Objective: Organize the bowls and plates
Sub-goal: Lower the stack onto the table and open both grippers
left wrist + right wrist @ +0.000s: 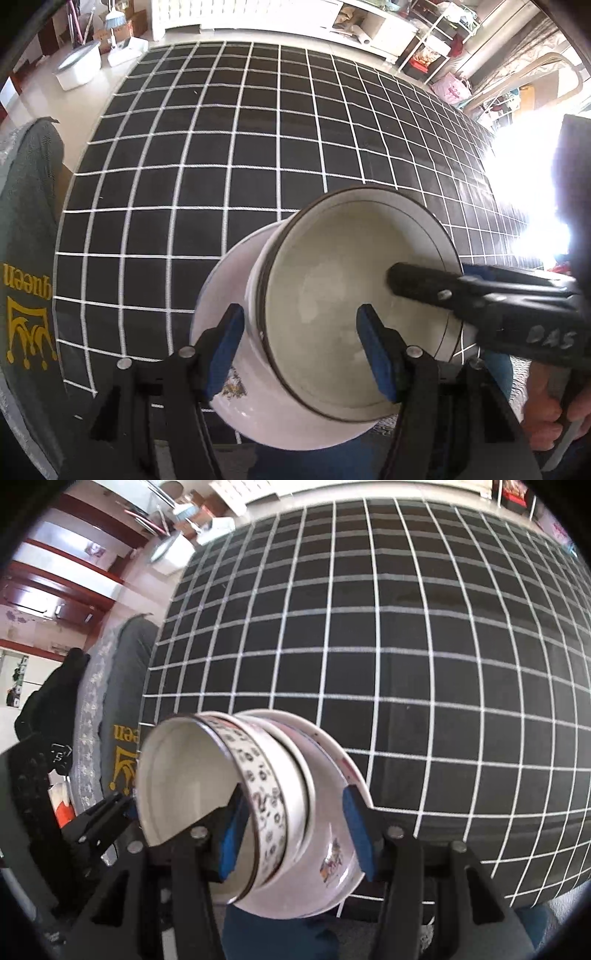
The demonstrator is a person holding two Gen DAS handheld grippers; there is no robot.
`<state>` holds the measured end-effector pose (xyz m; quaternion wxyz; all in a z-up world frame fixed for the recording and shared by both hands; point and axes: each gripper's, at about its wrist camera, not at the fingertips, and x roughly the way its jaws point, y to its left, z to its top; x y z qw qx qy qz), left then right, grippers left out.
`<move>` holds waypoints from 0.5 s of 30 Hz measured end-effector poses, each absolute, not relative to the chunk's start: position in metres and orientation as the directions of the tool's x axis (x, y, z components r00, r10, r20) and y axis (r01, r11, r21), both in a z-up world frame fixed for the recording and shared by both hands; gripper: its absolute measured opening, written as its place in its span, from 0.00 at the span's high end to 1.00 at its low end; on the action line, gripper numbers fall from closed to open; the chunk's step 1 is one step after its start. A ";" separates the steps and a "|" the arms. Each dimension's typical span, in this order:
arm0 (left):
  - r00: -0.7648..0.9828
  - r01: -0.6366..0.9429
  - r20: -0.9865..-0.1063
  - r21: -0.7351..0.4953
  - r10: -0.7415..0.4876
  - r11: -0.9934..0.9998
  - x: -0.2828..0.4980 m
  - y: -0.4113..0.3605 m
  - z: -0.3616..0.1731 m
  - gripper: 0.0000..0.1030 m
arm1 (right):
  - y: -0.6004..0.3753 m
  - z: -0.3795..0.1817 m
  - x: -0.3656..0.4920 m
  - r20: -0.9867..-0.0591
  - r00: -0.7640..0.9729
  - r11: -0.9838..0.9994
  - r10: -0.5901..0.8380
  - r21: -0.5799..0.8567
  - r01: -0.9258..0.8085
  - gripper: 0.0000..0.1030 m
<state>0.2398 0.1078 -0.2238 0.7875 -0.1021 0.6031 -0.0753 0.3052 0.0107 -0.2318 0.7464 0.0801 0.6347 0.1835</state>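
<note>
**Nested bowls gripped from both sides**

Lower centre of both views: stack of bowls (354, 306), patterned bowl (269, 812) nested in larger white bowl (328, 834), tilted above black grid-lined cloth (221, 147). Left gripper (301, 354) part-open, blue pads clamped across stack wall. Right gripper (295, 834) likewise, one finger inside, one outside. Green "queen" fabric (26, 295) at left edge.

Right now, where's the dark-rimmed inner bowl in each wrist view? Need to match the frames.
Left wrist: the inner bowl sits low centre-right, nested in a larger white bowl, mouth towards the camera, with the left gripper pinching the near wall.
Right wrist: lower left, inner bowl tilted, its patterned band facing right.
Shared landmark: the black grid-lined cloth behind the stack in both.
</note>
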 end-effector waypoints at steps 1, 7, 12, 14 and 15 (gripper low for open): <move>0.270 -0.007 -0.934 -0.244 -0.233 0.970 0.243 0.103 -0.220 0.41 | 0.009 -0.227 0.304 -0.916 0.139 0.919 0.376 0.350 -0.180 0.46; 0.390 -0.010 -0.903 -0.202 -0.182 0.979 0.232 0.094 -0.172 0.41 | 0.000 -0.191 0.286 -0.891 0.222 0.910 0.397 0.351 -0.218 0.46; 0.537 0.012 -0.835 -0.133 -0.119 0.991 0.197 0.083 -0.115 0.41 | -0.006 -0.153 0.258 -0.851 0.320 0.902 0.415 0.339 -0.267 0.46; 0.594 0.039 -0.797 -0.110 -0.112 0.993 0.172 0.084 -0.092 0.41 | -0.013 -0.135 0.242 -0.828 0.383 0.906 0.409 0.319 -0.278 0.46; 0.621 0.054 -0.776 -0.099 -0.111 0.994 0.162 0.079 -0.080 0.41 | -0.018 -0.128 0.234 -0.817 0.410 0.909 0.404 0.310 -0.278 0.46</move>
